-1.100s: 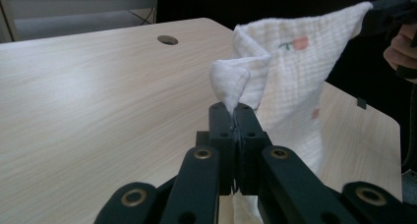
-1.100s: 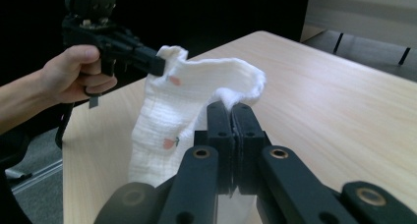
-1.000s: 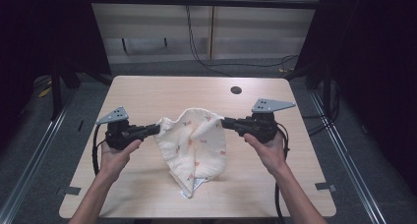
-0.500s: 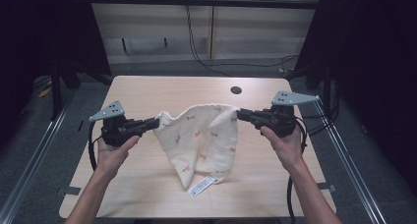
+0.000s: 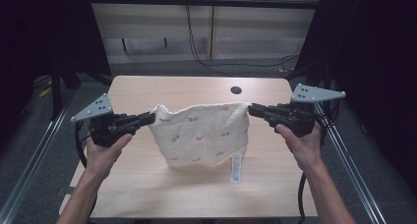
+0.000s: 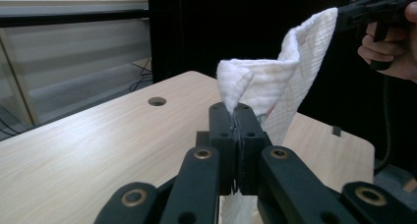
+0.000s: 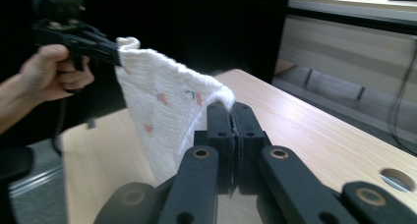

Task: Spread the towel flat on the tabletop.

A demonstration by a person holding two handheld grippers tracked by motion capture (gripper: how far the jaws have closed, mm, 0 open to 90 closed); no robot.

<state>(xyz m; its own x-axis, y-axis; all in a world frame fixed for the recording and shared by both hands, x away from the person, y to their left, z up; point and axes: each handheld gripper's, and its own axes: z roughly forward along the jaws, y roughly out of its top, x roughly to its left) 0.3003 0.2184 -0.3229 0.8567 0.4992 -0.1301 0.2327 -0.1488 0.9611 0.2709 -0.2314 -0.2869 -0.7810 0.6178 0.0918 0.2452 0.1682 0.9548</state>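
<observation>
Overhead, white cloth [image 5: 202,133] taut between left gripper [image 5: 151,118] and right gripper [image 5: 252,109], both jaws clamped on its corners

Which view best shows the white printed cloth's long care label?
The high view: the white care label hangs below the white printed cloth over the table. Both gripper views show the cloth's clamped corners.

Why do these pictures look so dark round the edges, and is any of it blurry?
High view: the table is evenly lit, the surroundings fall into near-black; the towel is sharp, its shadow soft. Left gripper view: the close black jaws look slightly soft, the backdrop behind the towel is black. Right gripper view: the far hand is a little blurred.
</observation>
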